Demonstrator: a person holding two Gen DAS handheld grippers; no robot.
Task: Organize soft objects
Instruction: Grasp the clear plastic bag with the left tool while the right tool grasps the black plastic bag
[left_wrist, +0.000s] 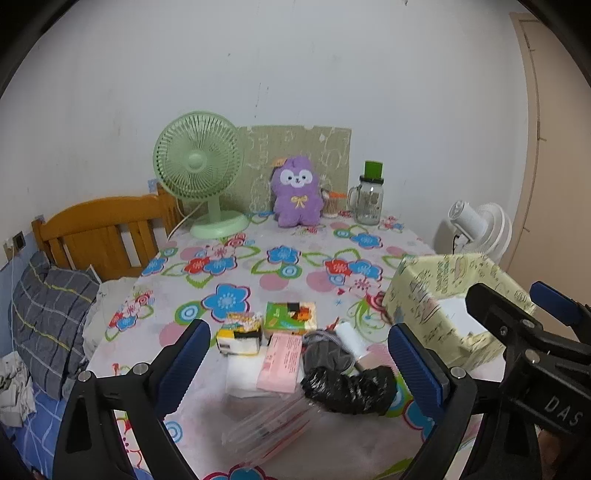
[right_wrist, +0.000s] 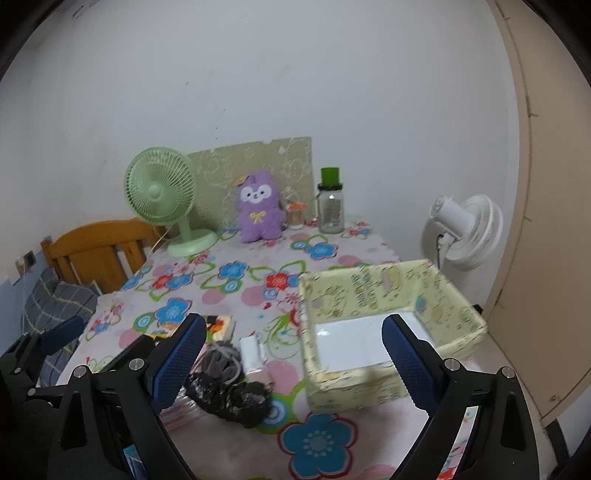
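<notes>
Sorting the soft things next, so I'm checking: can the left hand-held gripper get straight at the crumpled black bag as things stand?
Probably yes. The left hand-held gripper is open, and the black bag lies just ahead, between its fingers' line, uncovered. The grey cloth behind it touches it and could get caught too.

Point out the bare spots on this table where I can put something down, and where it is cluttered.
Free: the wide floral cloth between the green fan and purple plush at the back and the near clutter. The yellow box is almost empty. Crowded: the near edge, with packets and the black bag.
</notes>
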